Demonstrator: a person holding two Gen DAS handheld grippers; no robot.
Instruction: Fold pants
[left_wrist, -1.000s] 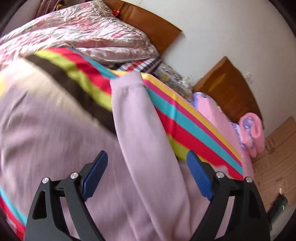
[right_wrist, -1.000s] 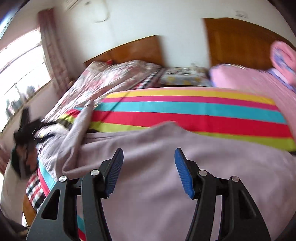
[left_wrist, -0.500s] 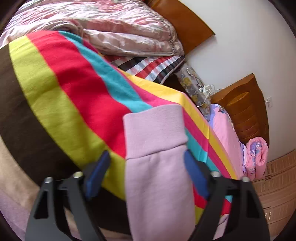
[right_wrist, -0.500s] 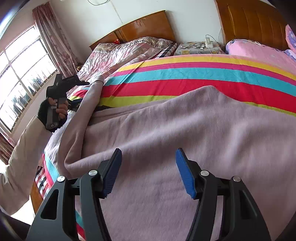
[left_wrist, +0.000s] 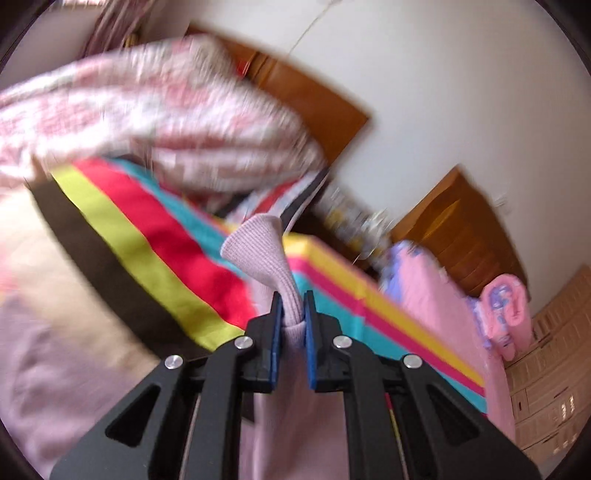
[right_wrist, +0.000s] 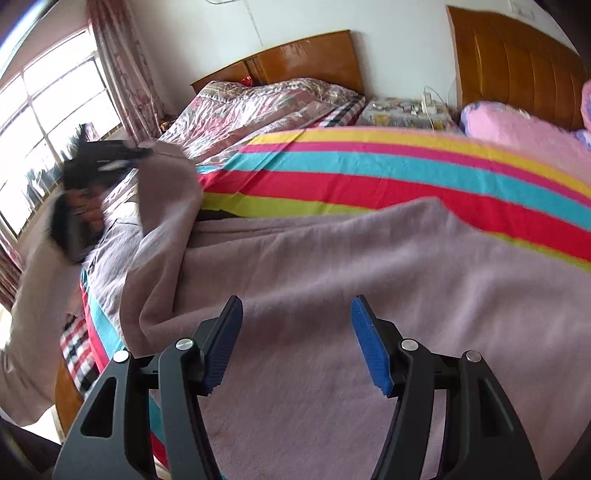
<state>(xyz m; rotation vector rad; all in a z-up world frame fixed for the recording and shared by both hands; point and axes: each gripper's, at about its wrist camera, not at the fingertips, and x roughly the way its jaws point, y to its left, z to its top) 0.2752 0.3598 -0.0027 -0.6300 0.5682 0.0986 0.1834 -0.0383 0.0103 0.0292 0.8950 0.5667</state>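
Clearly soft, limp knit: lilac sweatpants (right_wrist: 332, 266) spread over striped bedsheet (right_wrist: 369, 173). Left gripper (left_wrist: 293, 314) pinches ribbed leg cuff (left_wrist: 258, 251), lifted. Right gripper (right_wrist: 295, 332) gapes wide, empty, above seat. Best grab: cuffs, waistband; light fabric sags, slips.

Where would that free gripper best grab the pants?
Probably the near edge of the pants, coming down from above. The fabric lies flat on the striped sheet, and the open right gripper hangs over it. The left gripper is shut on the cuff, lifting one leg.
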